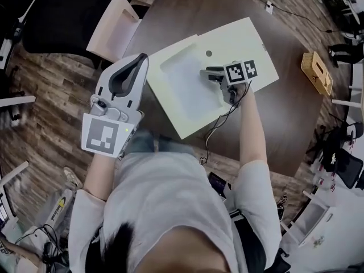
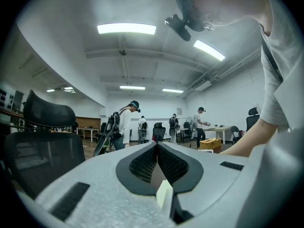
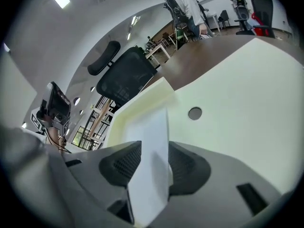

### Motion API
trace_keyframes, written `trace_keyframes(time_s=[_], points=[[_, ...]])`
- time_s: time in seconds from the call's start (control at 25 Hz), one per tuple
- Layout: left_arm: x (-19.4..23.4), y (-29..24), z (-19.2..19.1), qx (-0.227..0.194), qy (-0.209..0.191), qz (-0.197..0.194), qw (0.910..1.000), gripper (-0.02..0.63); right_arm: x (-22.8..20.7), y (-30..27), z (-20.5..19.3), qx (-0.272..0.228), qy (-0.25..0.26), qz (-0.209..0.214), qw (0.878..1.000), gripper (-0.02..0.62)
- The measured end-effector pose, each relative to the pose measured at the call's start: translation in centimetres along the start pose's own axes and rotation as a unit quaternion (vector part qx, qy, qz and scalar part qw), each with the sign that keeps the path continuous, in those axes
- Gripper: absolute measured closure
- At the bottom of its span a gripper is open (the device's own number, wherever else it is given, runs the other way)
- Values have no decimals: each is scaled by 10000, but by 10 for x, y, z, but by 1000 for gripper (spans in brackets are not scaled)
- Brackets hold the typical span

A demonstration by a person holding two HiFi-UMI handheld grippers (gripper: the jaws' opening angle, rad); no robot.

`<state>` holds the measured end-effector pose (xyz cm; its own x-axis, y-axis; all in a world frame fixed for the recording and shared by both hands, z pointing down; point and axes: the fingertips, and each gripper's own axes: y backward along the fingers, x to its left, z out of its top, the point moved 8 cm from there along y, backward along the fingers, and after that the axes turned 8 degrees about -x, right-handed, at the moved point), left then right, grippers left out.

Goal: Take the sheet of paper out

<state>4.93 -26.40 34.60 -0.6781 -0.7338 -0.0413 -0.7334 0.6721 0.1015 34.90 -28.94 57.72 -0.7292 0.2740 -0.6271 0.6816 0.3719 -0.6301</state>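
Observation:
A cream folder [image 1: 250, 44] lies open on the brown table [image 1: 187, 4], and a white sheet of paper [image 1: 187, 78] rests in its hollow. My right gripper [image 1: 211, 75] reaches down over the sheet's right edge. In the right gripper view the sheet [image 3: 152, 165] stands edge-up between the two pads, which are spread apart and do not press on it. My left gripper [image 1: 141, 58] hovers level at the folder's left corner. Its fingertips [image 2: 156, 145] meet, with nothing caught between them.
A pale cardboard box [image 1: 114, 27] sits at the table's far left edge. A small wooden crate [image 1: 317, 71] stands on the floor to the right. Office chairs [image 2: 42, 141] and several people [image 2: 126, 127] fill the room behind. A cable trails from the right gripper toward me.

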Motion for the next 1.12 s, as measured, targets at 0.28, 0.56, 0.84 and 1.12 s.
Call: trace_keyframes(time_s=[0.28, 0.56, 0.84, 1.12], points=[[-7, 5, -6, 77, -64, 262, 9996, 597, -10, -19, 4, 366, 33, 135, 9992, 434], [-8, 7, -8, 48, -87, 367, 9993, 597, -3, -25, -9, 670, -20, 572, 9961, 434], [-12, 7, -5, 143, -140, 427, 9989, 597, 8, -15, -31, 1231, 124, 1033, 9869, 434], [-15, 8, -1, 1, -105, 483, 9988, 597, 10, 0, -48, 1492, 135, 1311, 9800, 434]])
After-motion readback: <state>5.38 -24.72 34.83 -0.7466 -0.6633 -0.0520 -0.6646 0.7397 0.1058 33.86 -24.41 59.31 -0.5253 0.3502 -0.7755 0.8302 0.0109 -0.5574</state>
